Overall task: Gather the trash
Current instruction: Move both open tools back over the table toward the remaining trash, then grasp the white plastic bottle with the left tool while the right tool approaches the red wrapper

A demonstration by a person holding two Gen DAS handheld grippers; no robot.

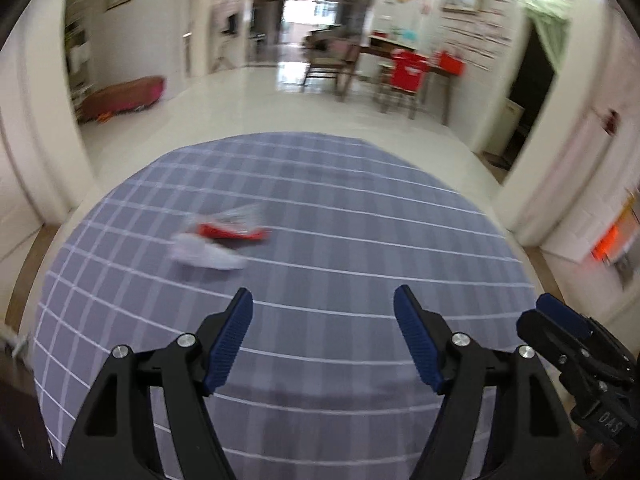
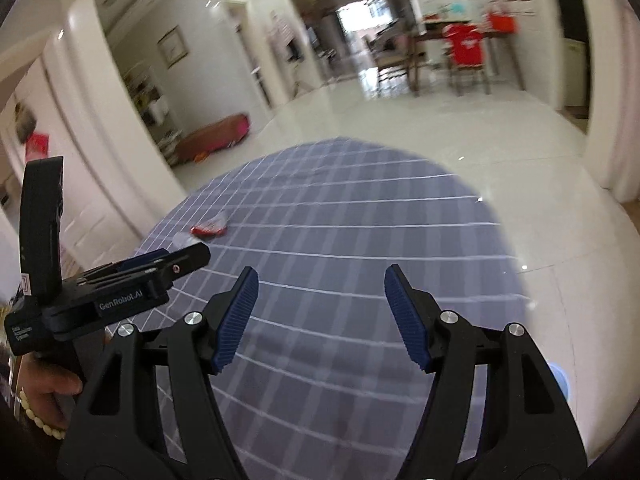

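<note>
A red and clear wrapper and a crumpled white piece of trash lie side by side on the round table with a blue-grey checked cloth. My left gripper is open and empty, above the cloth, nearer than the trash and to its right. The wrapper also shows in the right wrist view, with the white piece partly hidden behind the left gripper's body. My right gripper is open and empty over the cloth, well right of the trash.
The table's edge drops to a glossy white tiled floor. A blue round object sits on the floor at the lower right. Chairs and a wooden table with a red shirt stand far back. The image is motion-blurred.
</note>
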